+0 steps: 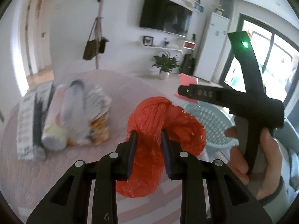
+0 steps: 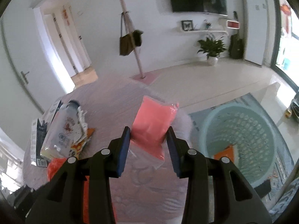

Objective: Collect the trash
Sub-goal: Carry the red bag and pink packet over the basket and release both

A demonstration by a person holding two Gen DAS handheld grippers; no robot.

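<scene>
1. The left gripper (image 1: 147, 136) is clamping its jaws on a crumpled red plastic bag (image 1: 160, 128), which is filling the lower centre of the left wrist view above the pink striped tablecloth (image 1: 46, 177).
2. The right gripper (image 2: 148, 132) is reaching with its jaws apart around the near end of a pink packet (image 2: 154, 123) at the centre of the right wrist view; whether the pads are touching it cannot be told.
3. A heap of rubbish is lying at the left of both views: a clear plastic bottle (image 2: 63, 128), a printed carton (image 2: 38, 141) and crumpled wrappers (image 1: 98, 115).
4. A pale green perforated basket (image 2: 241, 136) is sitting on the floor at the lower right of the right wrist view, with an orange scrap (image 2: 224, 154) inside it.
5. The person's right hand (image 1: 259, 158) is gripping the other tool's black handle at the right edge of the left wrist view.
</scene>
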